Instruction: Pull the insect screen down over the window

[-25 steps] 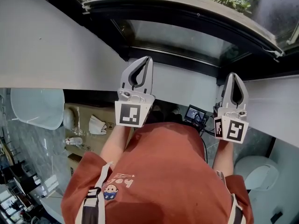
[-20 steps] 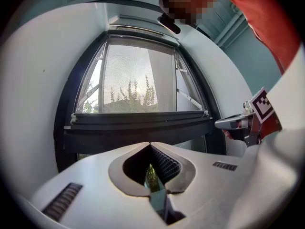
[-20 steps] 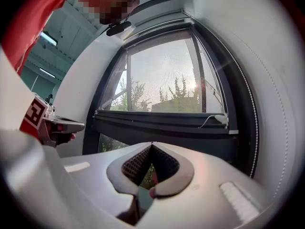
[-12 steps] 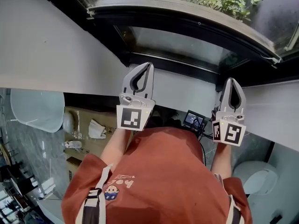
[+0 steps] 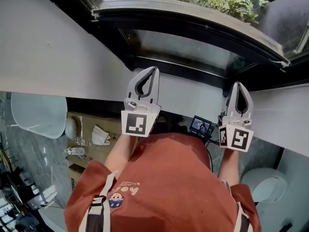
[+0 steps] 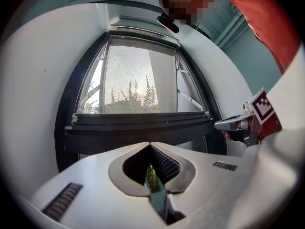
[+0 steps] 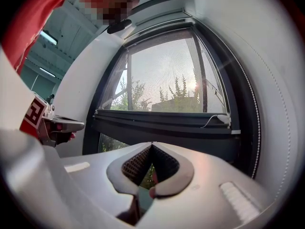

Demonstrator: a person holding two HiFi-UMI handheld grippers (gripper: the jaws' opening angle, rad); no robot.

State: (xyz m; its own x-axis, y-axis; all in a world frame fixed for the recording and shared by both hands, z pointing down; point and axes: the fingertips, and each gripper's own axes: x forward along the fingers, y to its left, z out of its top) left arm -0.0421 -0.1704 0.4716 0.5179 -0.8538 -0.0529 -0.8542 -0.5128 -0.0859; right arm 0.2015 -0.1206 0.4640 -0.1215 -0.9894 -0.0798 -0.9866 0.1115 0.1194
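Note:
The insect screen's grey mesh (image 6: pixel 138 80) covers the upper pane, and its dark bottom bar (image 6: pixel 143 119) lies across the window with a strip of greenery showing beneath. From the right gripper view the mesh (image 7: pixel 167 75) and bar (image 7: pixel 162 120) look the same, with a white pull tab (image 7: pixel 221 119) at the bar's right end. My left gripper (image 5: pixel 153 68) and right gripper (image 5: pixel 240 84) are held level side by side, pointing at the black window frame (image 5: pixel 183 64), short of it. Both are shut with nothing between their pads. Each gripper view shows its own shut jaws, left (image 6: pixel 150 145) and right (image 7: pixel 152 145).
White walls (image 5: pixel 48 52) flank the window recess, with a white sill (image 5: pixel 193 93) under the frame. A beaded cord (image 7: pixel 258 128) hangs along the right reveal. Far below are a white basin (image 5: pixel 38 112), cardboard boxes (image 5: pixel 91 124) and a small lit screen (image 5: pixel 200 124).
Both grippers stay where they were, still shut. Only the head view has shifted a little, so the window and grippers sit slightly lower in the picture.

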